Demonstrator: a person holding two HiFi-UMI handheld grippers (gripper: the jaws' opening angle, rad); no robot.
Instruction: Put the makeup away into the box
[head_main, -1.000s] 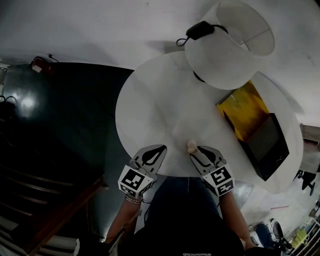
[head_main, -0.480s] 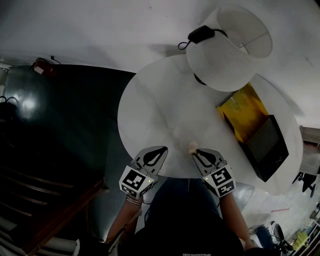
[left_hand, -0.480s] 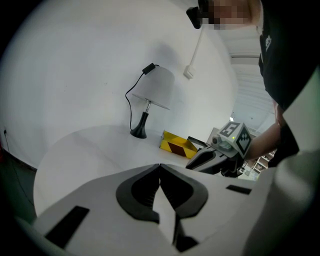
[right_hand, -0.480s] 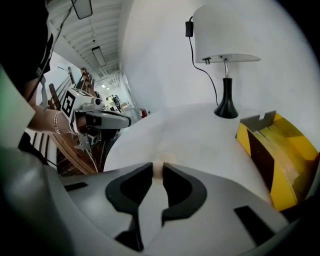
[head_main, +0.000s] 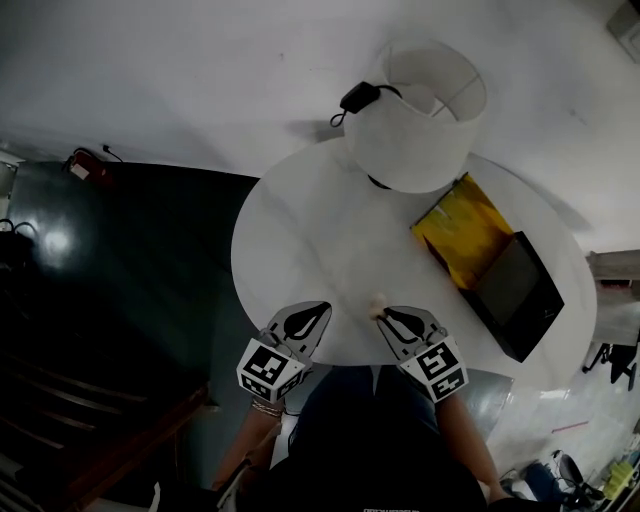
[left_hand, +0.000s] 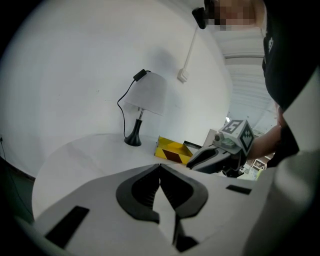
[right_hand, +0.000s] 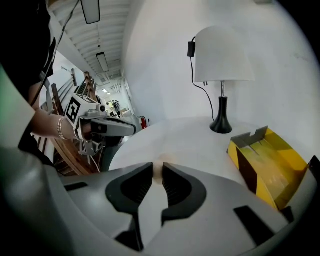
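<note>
The right gripper (head_main: 381, 312), jaws narrowed, pinches a small beige makeup piece (head_main: 377, 303) at the near edge of the round table (head_main: 300, 220), apparently ready for the carry to the open yellow box (head_main: 455, 228) at far right. The left gripper (head_main: 316, 312) waits alongside, jaws together and empty. A second ago the right jaws stood wider around the piece; they have just been closing on it.

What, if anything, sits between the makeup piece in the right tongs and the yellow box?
Nothing visible. The right tongs, which have just been closing, pinch the beige makeup piece. Only bare white table lies between it and the yellow box. The lamp stands farther back, off that line.
</note>
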